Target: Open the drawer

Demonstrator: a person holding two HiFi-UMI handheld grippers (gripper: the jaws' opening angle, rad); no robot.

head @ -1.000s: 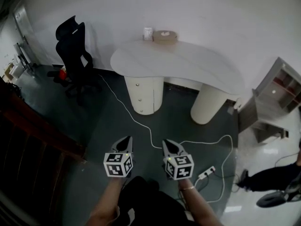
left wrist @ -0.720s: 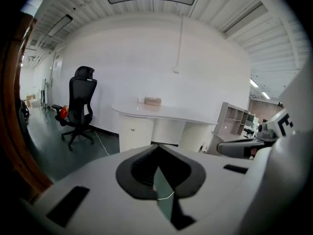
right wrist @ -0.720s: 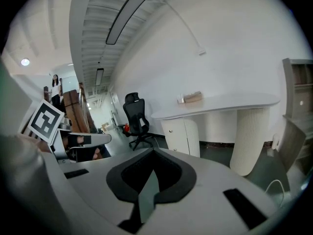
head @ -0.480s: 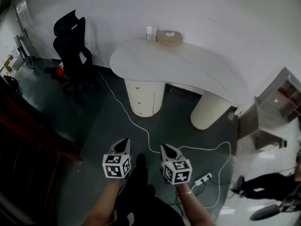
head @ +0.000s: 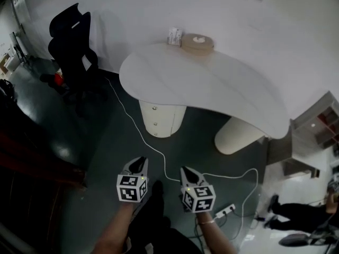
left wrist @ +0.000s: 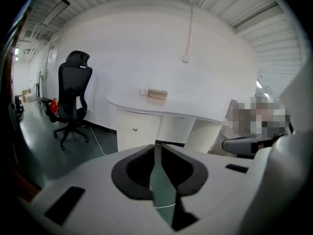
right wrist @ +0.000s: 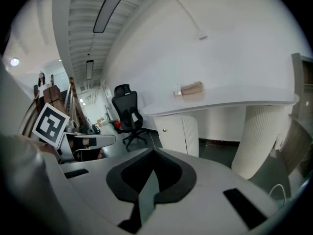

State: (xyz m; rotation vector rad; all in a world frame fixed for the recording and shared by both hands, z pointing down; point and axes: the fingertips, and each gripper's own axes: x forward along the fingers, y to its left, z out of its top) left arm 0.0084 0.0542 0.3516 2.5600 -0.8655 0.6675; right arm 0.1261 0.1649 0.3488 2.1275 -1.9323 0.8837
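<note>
The white drawer pedestal (head: 159, 118) stands under the left end of a curved white desk (head: 212, 83), with small round knobs on its front. It also shows in the left gripper view as the pedestal (left wrist: 133, 131) and in the right gripper view as the pedestal (right wrist: 180, 130). Both grippers hang side by side over the dark floor, well short of the pedestal. My left gripper (head: 139, 163) (left wrist: 156, 146) has its jaws opening by a thin slit, with nothing between them. My right gripper (head: 187, 172) (right wrist: 153, 153) has its tips together and holds nothing.
A black office chair (head: 71, 46) stands at the left. A white cable (head: 159, 160) runs over the floor to a power strip (head: 225, 211). A round box (head: 197, 41) sits on the desk's far edge. A grey shelf unit (head: 318, 134) and a person's legs (head: 296, 213) are at the right.
The view and both grippers have come closer to the desk, which now fills more of the head view. The grippers stay side by side and hold nothing.
</note>
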